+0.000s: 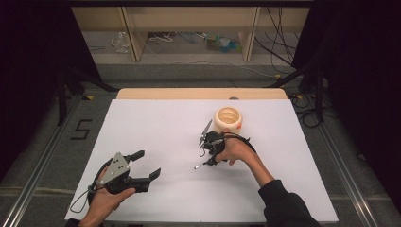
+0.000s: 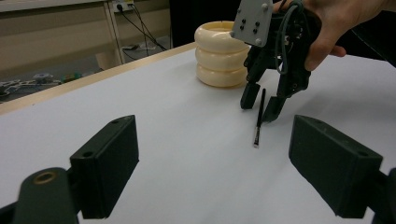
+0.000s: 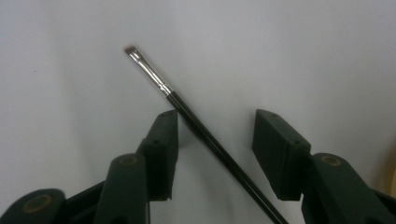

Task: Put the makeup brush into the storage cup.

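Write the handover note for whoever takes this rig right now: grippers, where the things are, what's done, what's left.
Right gripper: pointed down at the table, jaws part-open astride the thin brush; pads not yet pressing on it.
Left gripper: open, holding nothing, near the table's front left.
Brush: lying flat on the white table, bristle end clear of the jaws.
Cream ringed holder: upright just beyond the right gripper, looks empty from above.
Done: right gripper lined up over the brush.
Left: close on the handle and lift; likely drop it in the holder.

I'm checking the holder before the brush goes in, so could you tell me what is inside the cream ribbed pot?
The high view shows the cream pot's open mouth and bare inner wall, with nothing sticking out. Its bottom is hidden by the rim.
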Demonstrator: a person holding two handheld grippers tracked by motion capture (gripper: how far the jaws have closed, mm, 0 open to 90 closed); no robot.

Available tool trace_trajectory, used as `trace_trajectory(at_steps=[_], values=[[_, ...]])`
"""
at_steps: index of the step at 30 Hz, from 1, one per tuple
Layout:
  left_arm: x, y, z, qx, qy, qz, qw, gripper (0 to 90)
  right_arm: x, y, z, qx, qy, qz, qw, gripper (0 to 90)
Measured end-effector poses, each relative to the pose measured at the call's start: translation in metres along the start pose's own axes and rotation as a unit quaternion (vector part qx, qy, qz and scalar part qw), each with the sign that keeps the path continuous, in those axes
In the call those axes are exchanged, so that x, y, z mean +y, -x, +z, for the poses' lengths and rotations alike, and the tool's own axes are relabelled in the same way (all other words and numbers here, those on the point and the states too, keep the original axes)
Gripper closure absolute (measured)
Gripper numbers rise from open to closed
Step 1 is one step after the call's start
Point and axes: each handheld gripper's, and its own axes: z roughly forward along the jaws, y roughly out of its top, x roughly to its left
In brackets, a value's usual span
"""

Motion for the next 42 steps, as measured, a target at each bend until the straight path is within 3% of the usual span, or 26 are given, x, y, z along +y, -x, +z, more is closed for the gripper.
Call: trace_trajectory(at_steps=[9, 29, 35, 42], values=[[0.0, 0.0002, -0.0001, 0.0, -0.001, 0.001, 1.0, 15.9, 0.0006, -0.0012, -0.0005, -0.009, -0.008, -0.008, 0.9999, 57.1], [0.0001, 0.0005, -0.0001, -0.002, -0.001, 0.0, 1.0, 15.9, 0.0032, -0.0045, -0.0012, -0.004, -0.023, -0.029, 0.9993, 69.0], [0.0001, 0.0005, -0.0001, -0.001, 0.0, -0.001, 1.0, 15.9, 0.0032, -0.006, -0.0013, -0.002, -0.026, -0.022, 0.9994, 71.6], [0.0003, 0.0004, -0.0001, -0.001, -0.001, 0.003, 1.0, 16.0, 0.004, -0.0063, -0.0013, -0.003, -0.027, -0.03, 0.9992, 74.8]])
